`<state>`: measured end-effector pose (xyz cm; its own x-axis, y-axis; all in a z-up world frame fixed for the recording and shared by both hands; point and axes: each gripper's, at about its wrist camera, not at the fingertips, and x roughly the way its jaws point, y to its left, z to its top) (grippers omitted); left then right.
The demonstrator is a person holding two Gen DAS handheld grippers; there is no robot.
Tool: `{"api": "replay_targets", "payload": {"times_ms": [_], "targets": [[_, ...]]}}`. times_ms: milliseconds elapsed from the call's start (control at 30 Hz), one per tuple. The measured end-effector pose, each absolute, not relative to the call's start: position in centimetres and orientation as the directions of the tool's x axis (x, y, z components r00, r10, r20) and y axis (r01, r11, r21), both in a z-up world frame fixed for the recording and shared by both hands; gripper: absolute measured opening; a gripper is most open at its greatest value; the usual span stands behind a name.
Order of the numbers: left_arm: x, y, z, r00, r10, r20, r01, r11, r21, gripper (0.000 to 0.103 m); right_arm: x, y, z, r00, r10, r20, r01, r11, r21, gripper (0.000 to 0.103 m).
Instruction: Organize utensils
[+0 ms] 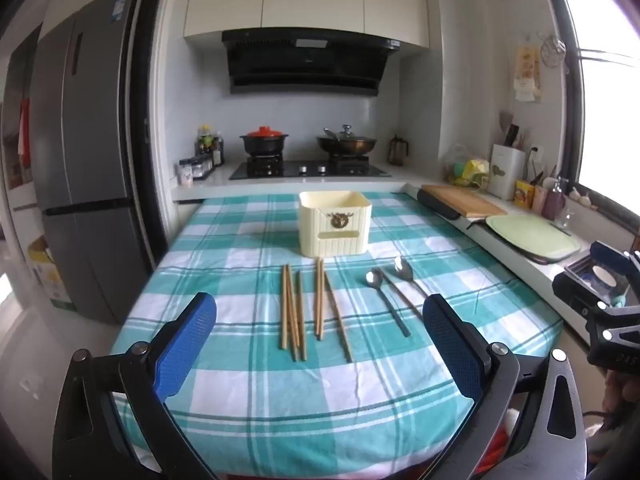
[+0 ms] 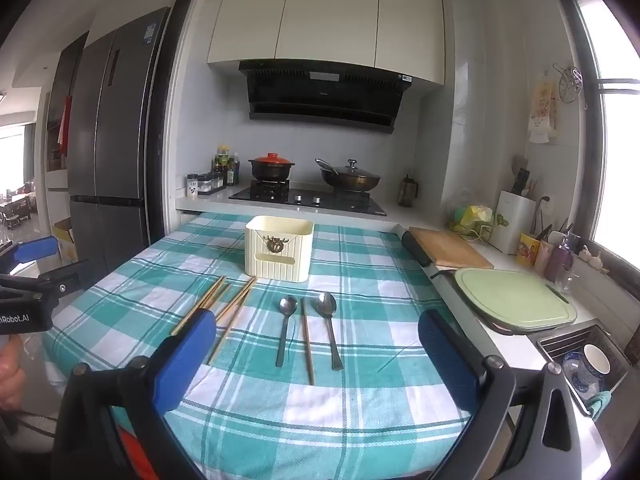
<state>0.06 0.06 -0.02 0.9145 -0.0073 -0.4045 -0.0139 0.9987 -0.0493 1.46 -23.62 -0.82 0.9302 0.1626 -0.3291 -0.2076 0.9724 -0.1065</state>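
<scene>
We hold both grippers back from a table covered with a teal checked cloth [image 1: 248,400], where the utensils lie in front of a cream holder box [image 1: 335,224]. The chopsticks [image 1: 294,312] lie in loose bundles just on our side of the box, their long axes running from the box toward us, roughly in line with the reach of the left gripper [image 1: 320,344]. That gripper hangs above the near part of the cloth with its jaws wide apart and nothing between them; the chopsticks lie ahead of it and lower, nearly centred in the gap.

Two spoons [image 2: 308,320] lie right of the chopsticks, bowls toward the box and handles toward us, with one dark chopstick [image 2: 307,340] between them. The right gripper [image 2: 316,356] faces this group, jaws likewise spread and empty, the spoons ahead and below. We judge the left hand nearer the chopsticks and the right nearer the spoons. Since every piece lies lengthwise along the approach, either wrist would likely need to close across a shaft.
</scene>
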Motion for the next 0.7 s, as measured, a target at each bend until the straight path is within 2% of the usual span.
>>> {"api": "replay_targets", "payload": {"times_ms": [700], "targets": [[0.14, 0.04, -0.02, 0.919, 0.007, -0.394, -0.028, 0.998, -0.048, 0.103, 1.37, -23.43, -0.71, 0.932, 0.179, -0.315, -0.219, 0.971, -0.097, 0.103]]}}
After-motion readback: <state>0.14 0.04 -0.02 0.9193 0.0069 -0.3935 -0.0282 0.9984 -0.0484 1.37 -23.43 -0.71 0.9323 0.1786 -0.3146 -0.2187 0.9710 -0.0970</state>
